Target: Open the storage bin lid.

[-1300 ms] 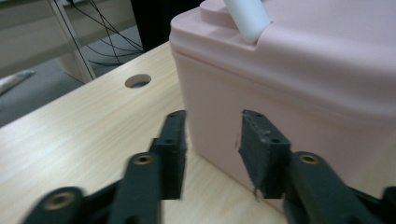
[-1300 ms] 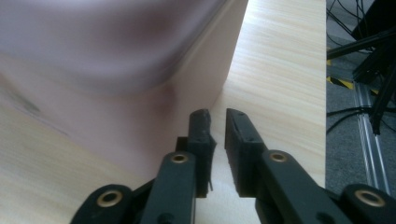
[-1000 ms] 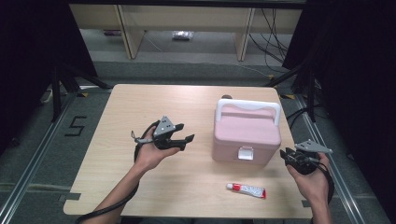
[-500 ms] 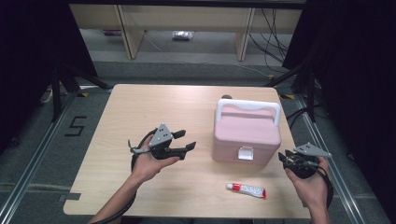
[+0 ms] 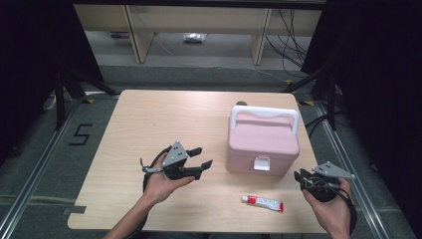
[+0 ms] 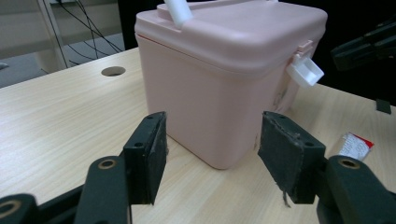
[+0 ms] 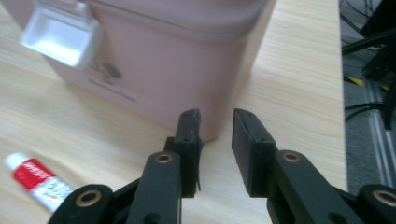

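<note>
A pink lidded box [image 5: 263,144] with a white handle [image 5: 263,112] and a white front latch [image 5: 262,163] stands at the right of the wooden table [image 5: 164,119]. My left gripper [image 5: 203,156] lies in an upturned hand left of the box, open and empty, and faces the box's corner [image 6: 224,84]. My right gripper [image 5: 300,177] hovers at the box's near right corner [image 7: 177,60]. Its jaws have just been closing, with nothing between them, and they are still apart. A red-and-white tube [image 5: 262,202] lies in front of the box.
The table's right edge [image 5: 318,164] runs close beside my right hand, with cables and stand legs on the floor beyond. A round hole [image 5: 241,103] sits in the tabletop behind the box. Shelving stands at the far end of the room.
Both hands have drifted toward the table's near edge. The left gripper now sits lower in the view, and the right gripper has slid slightly back and left.
</note>
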Demonstrator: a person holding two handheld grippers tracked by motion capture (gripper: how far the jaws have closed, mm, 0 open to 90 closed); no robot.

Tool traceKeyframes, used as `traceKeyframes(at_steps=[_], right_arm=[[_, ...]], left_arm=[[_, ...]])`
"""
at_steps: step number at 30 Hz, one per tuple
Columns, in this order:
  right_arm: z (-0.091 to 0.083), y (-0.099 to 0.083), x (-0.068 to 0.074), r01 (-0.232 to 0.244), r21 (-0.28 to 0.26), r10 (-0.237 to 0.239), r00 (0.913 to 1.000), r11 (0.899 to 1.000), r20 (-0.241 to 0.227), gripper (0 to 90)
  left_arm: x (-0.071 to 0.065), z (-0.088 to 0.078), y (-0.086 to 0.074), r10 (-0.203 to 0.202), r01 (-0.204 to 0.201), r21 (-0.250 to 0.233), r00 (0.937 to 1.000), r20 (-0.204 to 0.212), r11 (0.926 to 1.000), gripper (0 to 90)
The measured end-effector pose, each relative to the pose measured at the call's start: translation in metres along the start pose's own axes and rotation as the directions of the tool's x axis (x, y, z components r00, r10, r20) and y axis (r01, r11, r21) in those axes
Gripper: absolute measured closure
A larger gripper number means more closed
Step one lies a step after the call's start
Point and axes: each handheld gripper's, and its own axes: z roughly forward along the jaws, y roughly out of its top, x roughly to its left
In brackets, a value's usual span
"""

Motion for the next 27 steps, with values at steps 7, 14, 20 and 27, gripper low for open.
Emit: traceKeyframes(at_steps=[7, 14, 20, 27], right_arm=[[-0.005, 0.009, 0.002, -0.008, -0.058, 0.008, 1.0000, 0.998, -0.005, 80.3], [-0.006, 0.019, 0.005, -0.048, -0.059, 0.047, 0.9988, 0.997, -0.016, 90.0], [-0.004, 0.023, 0.012, -0.034, -0.057, 0.032, 0.9989, 0.998, -0.035, 90.0], [-0.003, 0.026, 0.010, -0.004, -0.067, 0.002, 0.9995, 0.998, -0.031, 90.0]], left_arm=[[-0.009, 0.004, -0.001, 0.005, -0.005, -0.028, 0.9997, 0.025, 0.9996, 49.4], [-0.020, 0.015, 0.007, 0.021, -0.018, -0.035, 0.9954, 0.093, 0.9992, 71.3], [-0.030, 0.027, 0.014, 0.052, -0.048, -0.037, 0.9919, 0.116, 0.9982, 73.9], [-0.023, 0.043, 0.038, 0.019, -0.015, -0.089, 0.9988, 0.045, 0.9959, 68.5]])
